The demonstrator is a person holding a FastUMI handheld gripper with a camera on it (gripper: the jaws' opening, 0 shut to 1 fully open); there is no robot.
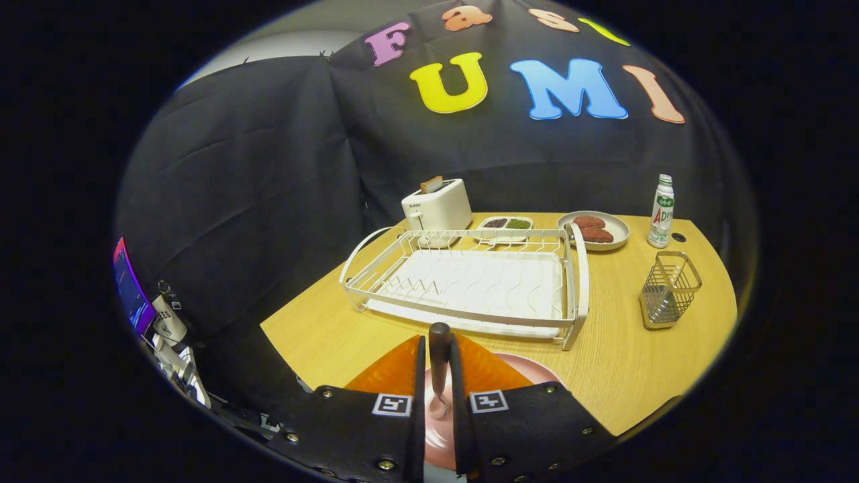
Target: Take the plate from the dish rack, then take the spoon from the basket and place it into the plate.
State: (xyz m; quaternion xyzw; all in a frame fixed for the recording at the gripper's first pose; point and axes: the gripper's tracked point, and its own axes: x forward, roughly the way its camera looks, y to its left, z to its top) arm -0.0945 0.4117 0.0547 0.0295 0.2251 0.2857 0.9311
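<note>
My gripper is shut on the spoon, which stands upright between the fingers with its dark handle end up and its bowl down. The spoon's bowl hangs just over the pink plate, which lies on an orange mat right below the fingers. Beyond the fingers stands the white dish rack, with no dishes in it. The wire basket stands to the right of the rack.
A white toaster stands behind the rack. Beside it are a small tray of dark and green food, a plate of brown patties and a bottle. The wooden table's edge runs near the left finger.
</note>
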